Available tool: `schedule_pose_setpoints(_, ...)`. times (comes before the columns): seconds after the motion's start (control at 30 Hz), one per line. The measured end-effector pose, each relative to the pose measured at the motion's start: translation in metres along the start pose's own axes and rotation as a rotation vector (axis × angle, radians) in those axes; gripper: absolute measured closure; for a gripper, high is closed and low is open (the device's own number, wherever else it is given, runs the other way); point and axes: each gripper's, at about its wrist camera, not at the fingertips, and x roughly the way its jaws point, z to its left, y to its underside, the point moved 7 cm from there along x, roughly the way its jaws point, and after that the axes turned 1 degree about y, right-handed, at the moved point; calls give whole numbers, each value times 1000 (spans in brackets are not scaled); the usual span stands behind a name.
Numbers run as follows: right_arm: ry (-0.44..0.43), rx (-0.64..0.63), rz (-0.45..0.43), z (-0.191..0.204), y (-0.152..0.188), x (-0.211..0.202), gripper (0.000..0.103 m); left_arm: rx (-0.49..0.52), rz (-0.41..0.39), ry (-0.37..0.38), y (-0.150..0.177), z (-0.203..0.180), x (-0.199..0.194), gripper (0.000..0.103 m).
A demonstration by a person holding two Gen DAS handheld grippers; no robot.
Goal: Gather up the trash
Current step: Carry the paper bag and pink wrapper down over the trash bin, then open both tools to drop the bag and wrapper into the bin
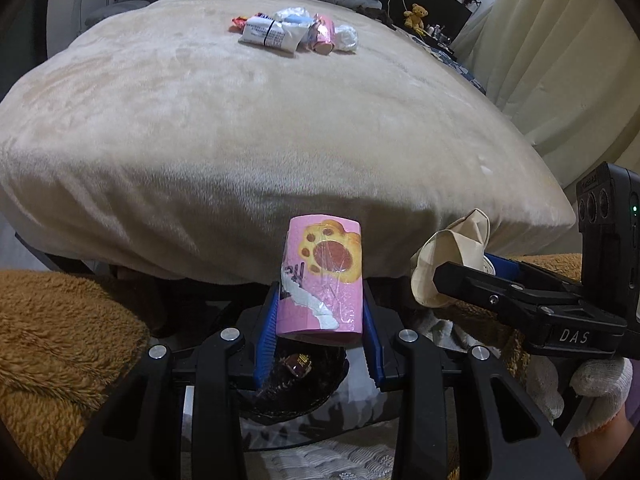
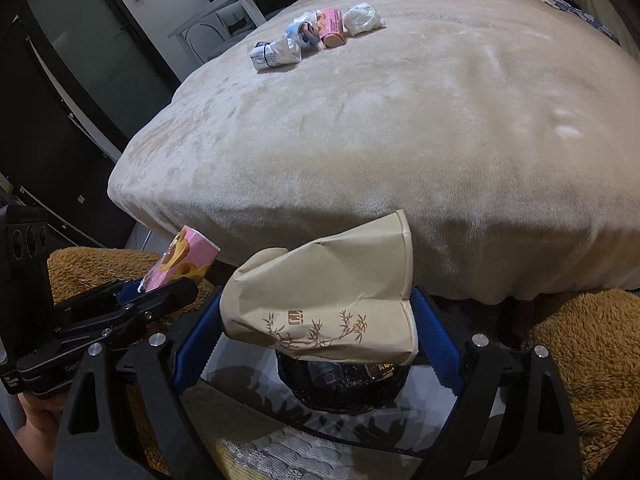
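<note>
The left gripper (image 1: 320, 320) is clamping a pink paw-print wrapper (image 1: 324, 276) between its blue pads, and the right gripper (image 2: 316, 332), jaws standing wide, is pinching a crumpled beige paper cup (image 2: 328, 296). Directly beneath both is sitting a dark woven basket (image 2: 344, 388) with some rubbish already in it, so these two pieces are seemingly about to drop in. Far ahead of the grippers, on the bed (image 1: 240, 128), a cluster of wrappers (image 1: 296, 32) is still waiting. The right gripper's body is showing "DAS"; the cup's print is unreadable
</note>
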Motion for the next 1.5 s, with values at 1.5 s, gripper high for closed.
schedule_pose_setpoints(1.5,-1,252,507,-30,75,115,11,-168,491,-101,75,53,99,67)
